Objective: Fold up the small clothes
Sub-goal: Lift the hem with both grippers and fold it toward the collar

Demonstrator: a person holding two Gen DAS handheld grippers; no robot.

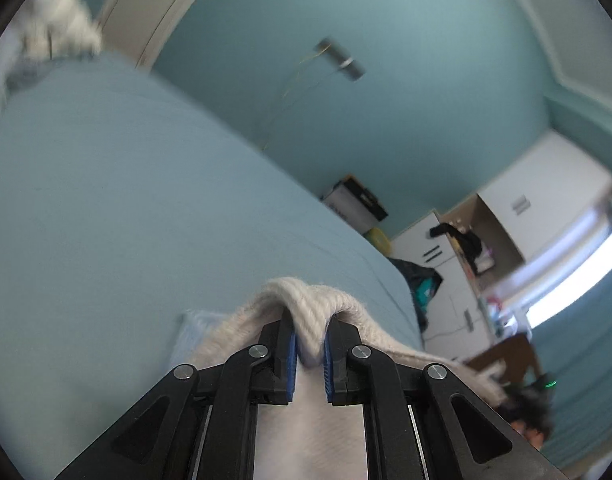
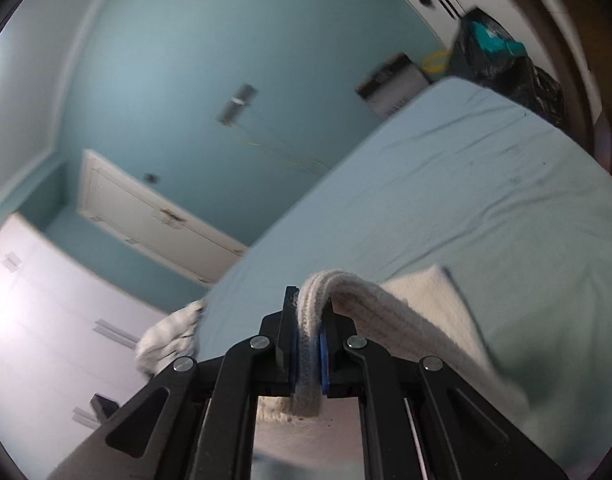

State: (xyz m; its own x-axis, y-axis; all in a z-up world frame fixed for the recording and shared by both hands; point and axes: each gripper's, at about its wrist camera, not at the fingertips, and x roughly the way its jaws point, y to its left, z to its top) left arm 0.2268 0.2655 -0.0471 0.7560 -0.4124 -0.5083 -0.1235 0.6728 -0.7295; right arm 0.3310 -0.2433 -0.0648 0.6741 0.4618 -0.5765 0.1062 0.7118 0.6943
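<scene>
Left gripper clenching ribbed hem of cream knit garment. Right gripper clenching same hem. Am holding garment stretched between both claws, its long axis running claw to claw, over pale blue bed sheet. Neither hand nearer.

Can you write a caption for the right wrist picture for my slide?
Right gripper pinching the ribbed edge of a cream knit garment above a pale blue bed.

Soft daylight is streaming from a glaring, blown-out bright window; motion blur is smearing the teal room, and fisheye curvature is darkening both frames' edges.
</scene>
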